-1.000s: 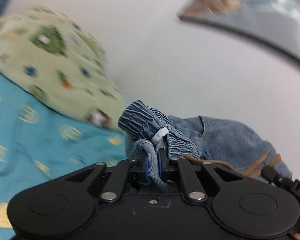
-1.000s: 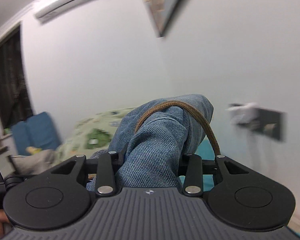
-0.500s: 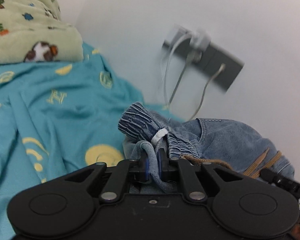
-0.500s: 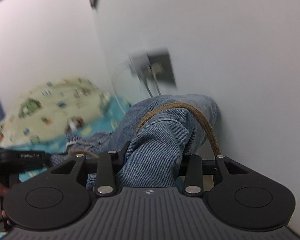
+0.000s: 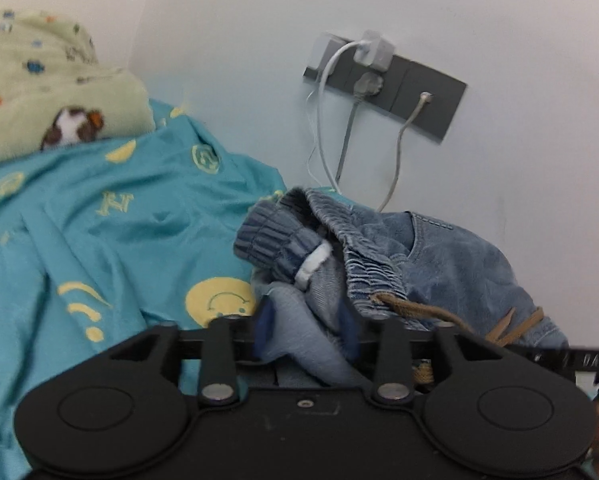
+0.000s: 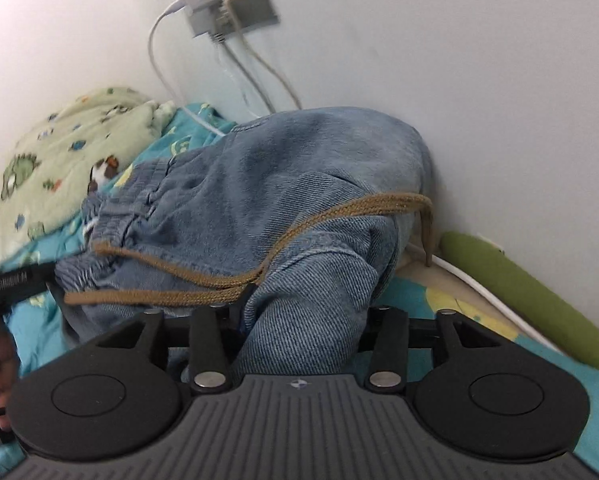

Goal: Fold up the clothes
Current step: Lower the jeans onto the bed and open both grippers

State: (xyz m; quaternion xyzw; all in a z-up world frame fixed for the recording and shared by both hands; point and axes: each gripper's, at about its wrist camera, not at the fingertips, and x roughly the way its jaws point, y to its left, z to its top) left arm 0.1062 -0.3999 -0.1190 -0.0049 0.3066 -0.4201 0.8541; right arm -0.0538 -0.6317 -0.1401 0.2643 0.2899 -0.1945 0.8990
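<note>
The denim pants [image 5: 451, 256] lie bunched on my bed's teal sheet [image 5: 99, 216], against the wall. My left tool [image 5: 305, 320] and right tool [image 6: 299, 312] are both opening, denim between them. Only the right view shows the green roll [image 6: 531, 280]

right claw [image 6: 303, 320] fingertips buried under denim jeans [image 6: 299, 200], green blanket [image 5: 39, 92] cut off at frame edge

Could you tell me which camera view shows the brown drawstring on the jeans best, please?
The right wrist view: the brown drawstring runs in long loops across the jeans. The left wrist view shows only a short stretch by the waistband.
</note>
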